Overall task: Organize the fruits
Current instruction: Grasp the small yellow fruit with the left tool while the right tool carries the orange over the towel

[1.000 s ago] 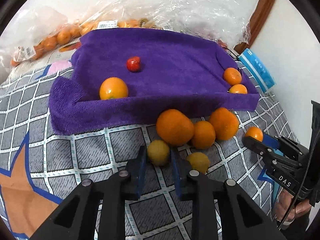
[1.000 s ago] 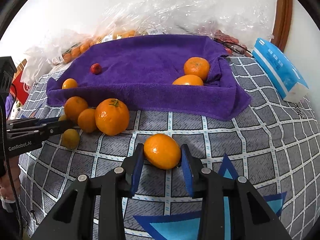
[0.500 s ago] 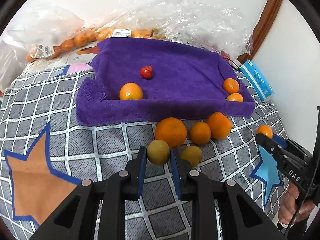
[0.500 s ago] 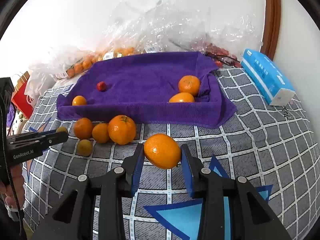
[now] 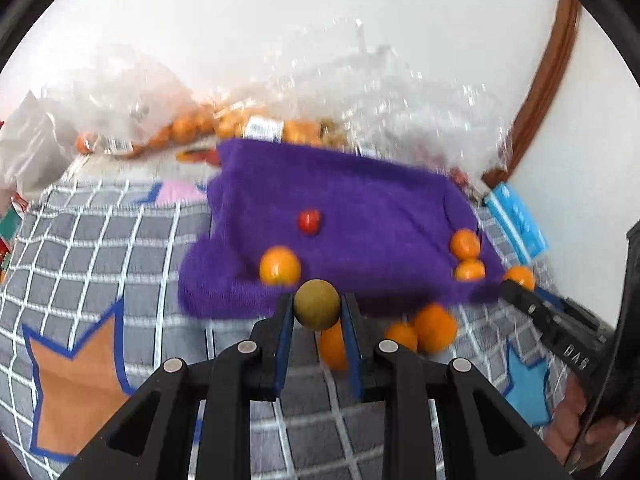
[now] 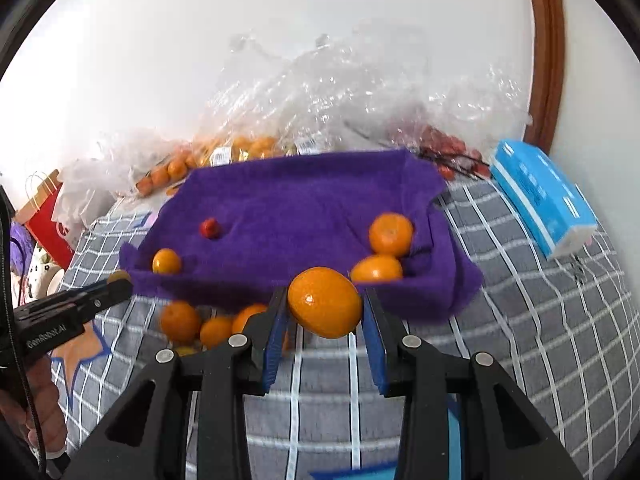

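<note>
round glossy orange [image 6: 324,302], plush purple towel [image 6: 304,208] (rumpled)

Purple towel [image 6: 304,208]; grey bedspread [image 6: 552,320] checked in white (orange and blue star patches); olive-yellow fruit [image 5: 317,305]; orange mandarin [image 6: 325,302]; small red fruit [image 5: 309,221]; blue box [image 6: 540,196].

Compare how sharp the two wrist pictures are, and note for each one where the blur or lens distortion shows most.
Left wrist view: the purple towel and loose oranges smear with motion blur, while the left gripper and its greenish-brown fruit stay sharp. Right wrist view: milder blur; the held orange and right gripper are crisp; the fisheye bends the blanket's grid lines and door frame.
</note>
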Demonstrator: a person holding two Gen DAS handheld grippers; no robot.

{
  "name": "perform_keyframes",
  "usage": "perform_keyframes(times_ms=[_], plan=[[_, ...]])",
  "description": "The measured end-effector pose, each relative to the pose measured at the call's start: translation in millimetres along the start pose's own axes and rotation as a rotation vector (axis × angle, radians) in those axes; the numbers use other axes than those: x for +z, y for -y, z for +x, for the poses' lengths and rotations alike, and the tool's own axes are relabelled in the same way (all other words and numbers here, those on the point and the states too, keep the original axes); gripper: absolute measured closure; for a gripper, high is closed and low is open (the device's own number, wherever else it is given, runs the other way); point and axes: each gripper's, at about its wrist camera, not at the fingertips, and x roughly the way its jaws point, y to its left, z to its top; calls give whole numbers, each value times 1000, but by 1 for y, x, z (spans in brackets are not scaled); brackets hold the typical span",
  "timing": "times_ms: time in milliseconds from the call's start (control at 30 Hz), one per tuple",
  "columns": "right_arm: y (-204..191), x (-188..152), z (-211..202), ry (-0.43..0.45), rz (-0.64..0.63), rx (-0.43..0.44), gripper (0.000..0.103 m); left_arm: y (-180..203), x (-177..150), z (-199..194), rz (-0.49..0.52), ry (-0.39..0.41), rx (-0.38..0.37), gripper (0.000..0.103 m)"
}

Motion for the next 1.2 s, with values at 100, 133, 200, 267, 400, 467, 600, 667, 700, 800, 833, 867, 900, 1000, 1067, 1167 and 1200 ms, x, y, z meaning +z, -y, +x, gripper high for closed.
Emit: perform_keyframes(times_ms=[100,133,200,267,400,467,600,667,700,800,833,867,900,1000,1067,1167,1200], plan=[[-4,14,7,16,-10,3,67,2,15,3,-15,27,-8,80],[-5,20,9,24,-12,3,67,3,20,4,-18,34,-6,80],[-5,30,11,41,-11,8,67,7,32,8,-8,53,-5,80],[-7,40,15,56,-15,7,67,8,40,12,4,76,18,80],[-9,53,27,78,-28,13,67,9,48,20,24,118,55,80],[-7,50,34,83,-29,10,67,6,46,25,32,131,72,80],[4,40,49,85,3,23,67,-4,37,36,21,132,52,80],[10,38,52,77,14,27,67,-8,36,38,15,140,51,80],[11,37,51,83,12,24,67,-10,36,39,9,137,55,80],[15,34,50,93,18,31,67,-15,35,39,-25,134,27,80],[16,32,50,90,24,41,67,-17,35,41,-39,129,15,80],[16,31,51,86,25,47,67,-18,34,42,-48,125,8,80],[15,30,53,86,22,55,67,-18,33,43,-45,128,13,80],[9,24,58,73,-3,50,67,-17,32,47,-24,150,47,80],[5,21,61,70,-16,51,67,-20,31,49,-40,154,40,80],[3,19,64,66,-16,68,67,-25,30,57,-56,130,36,80],[2,18,66,61,-15,69,67,-25,29,58,-53,126,42,80]])
